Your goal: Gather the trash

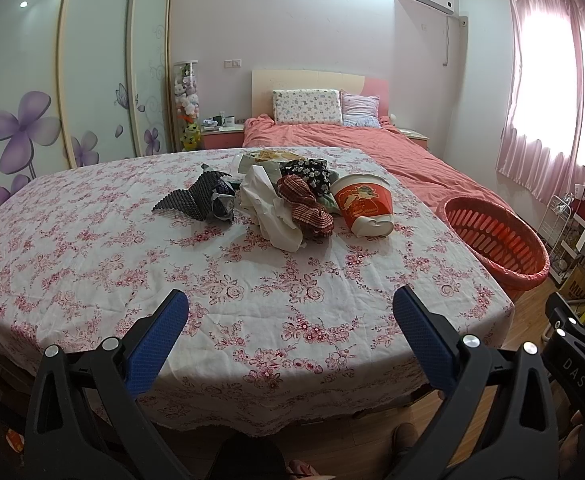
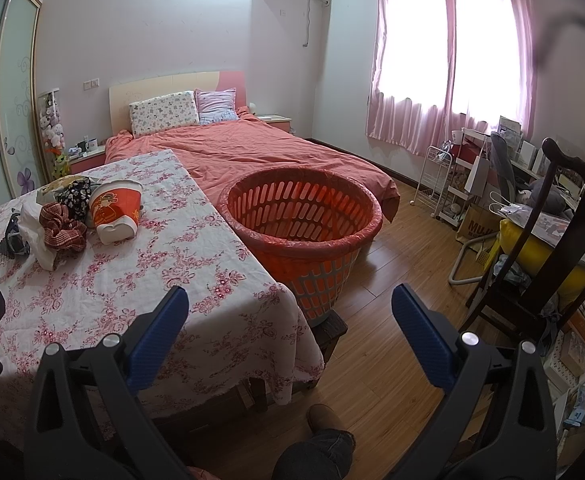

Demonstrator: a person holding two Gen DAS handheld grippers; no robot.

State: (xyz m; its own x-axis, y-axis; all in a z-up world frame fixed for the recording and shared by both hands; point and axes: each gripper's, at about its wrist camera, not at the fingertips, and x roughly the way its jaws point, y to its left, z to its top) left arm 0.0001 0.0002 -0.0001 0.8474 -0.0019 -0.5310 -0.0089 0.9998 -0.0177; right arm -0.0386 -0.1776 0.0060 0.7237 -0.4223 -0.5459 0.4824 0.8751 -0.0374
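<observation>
Table [image 1: 92, 264] with floral cloth fills the space ahead of the left gripper [image 1: 290, 312], fingers wide, holding nothing. Orange basket [image 2: 304, 216] sits straight ahead of the right gripper [image 2: 290, 312], fingers wide too, nothing held. Trash pile well beyond left fingertips: red paper bucket [image 1: 366, 208] on its side, white crumpled bag [image 1: 268, 208], black mesh wrapper [image 1: 196, 196].

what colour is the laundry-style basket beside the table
Orange-red basket, with slotted sides; clearest in the right wrist view.
</observation>
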